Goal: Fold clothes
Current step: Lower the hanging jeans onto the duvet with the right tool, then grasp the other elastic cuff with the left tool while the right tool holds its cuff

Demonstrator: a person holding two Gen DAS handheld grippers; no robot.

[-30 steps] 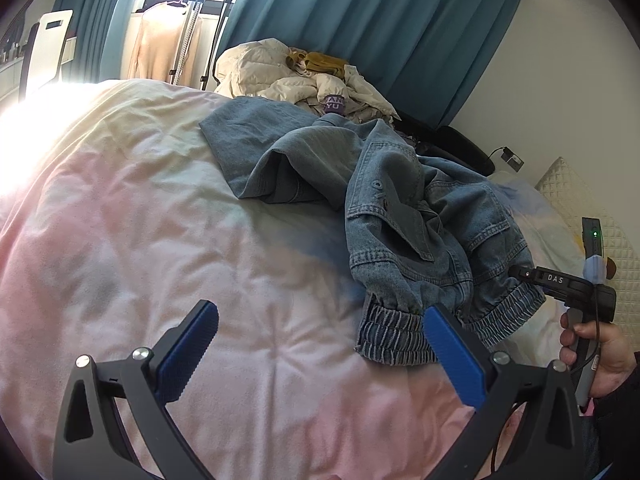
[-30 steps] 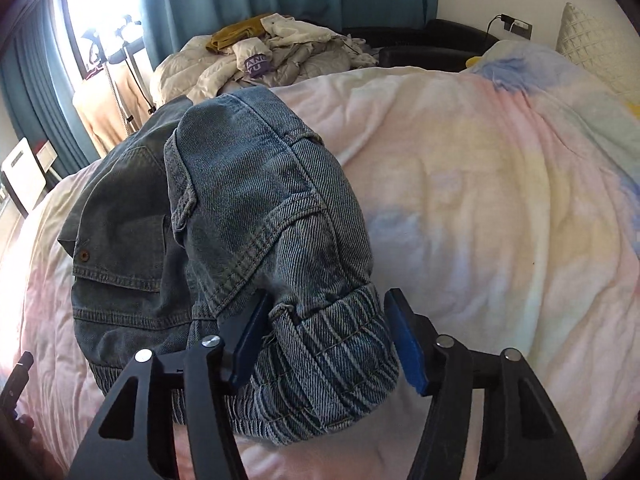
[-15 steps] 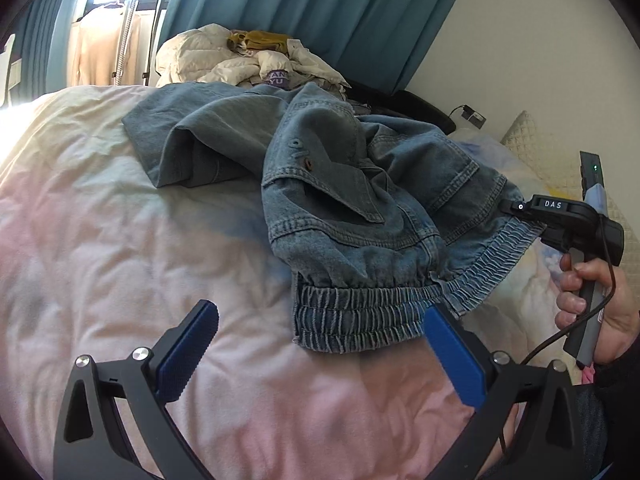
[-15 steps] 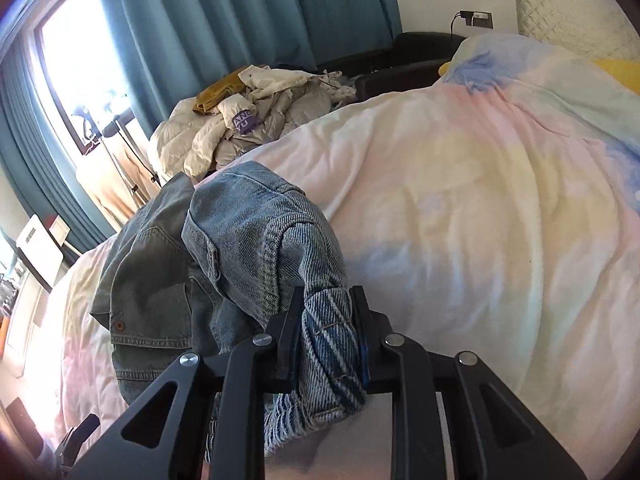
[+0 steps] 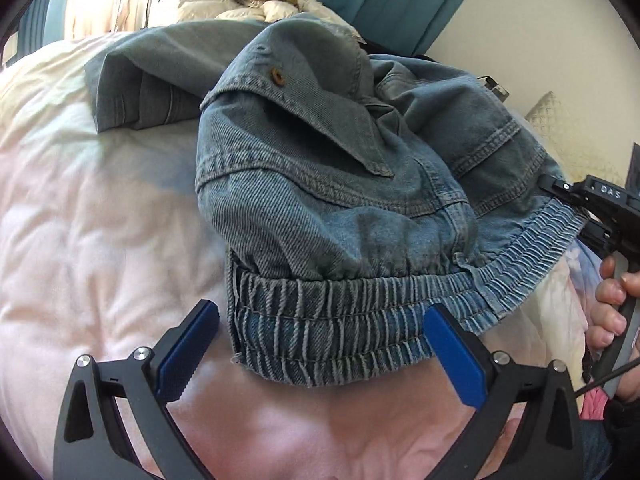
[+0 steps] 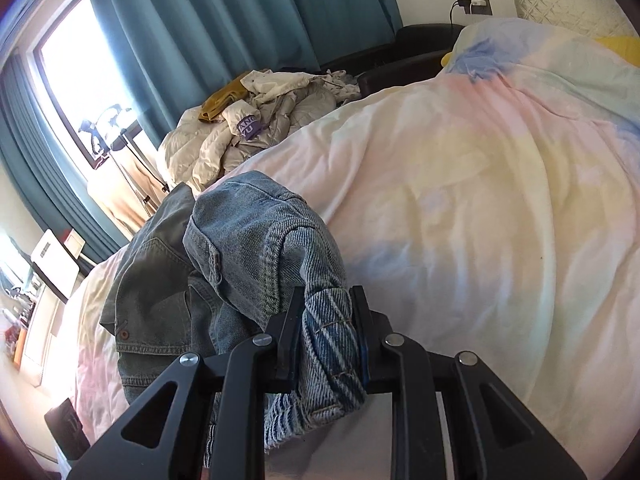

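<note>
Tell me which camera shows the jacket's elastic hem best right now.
The left wrist view: the elastic hem runs across the frame between the open left gripper, up to where the right gripper pinches it. The right wrist view shows only the bunched bit clamped in the right gripper's jaws.

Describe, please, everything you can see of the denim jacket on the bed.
The denim jacket is faded blue, crumpled in a heap on the pastel duvet. It shows a flap pocket with a brown button, topstitched seams and a ribbed elastic hem. The right claw is clamped on one end of the hem; the left claw stands open around the other end.
</note>
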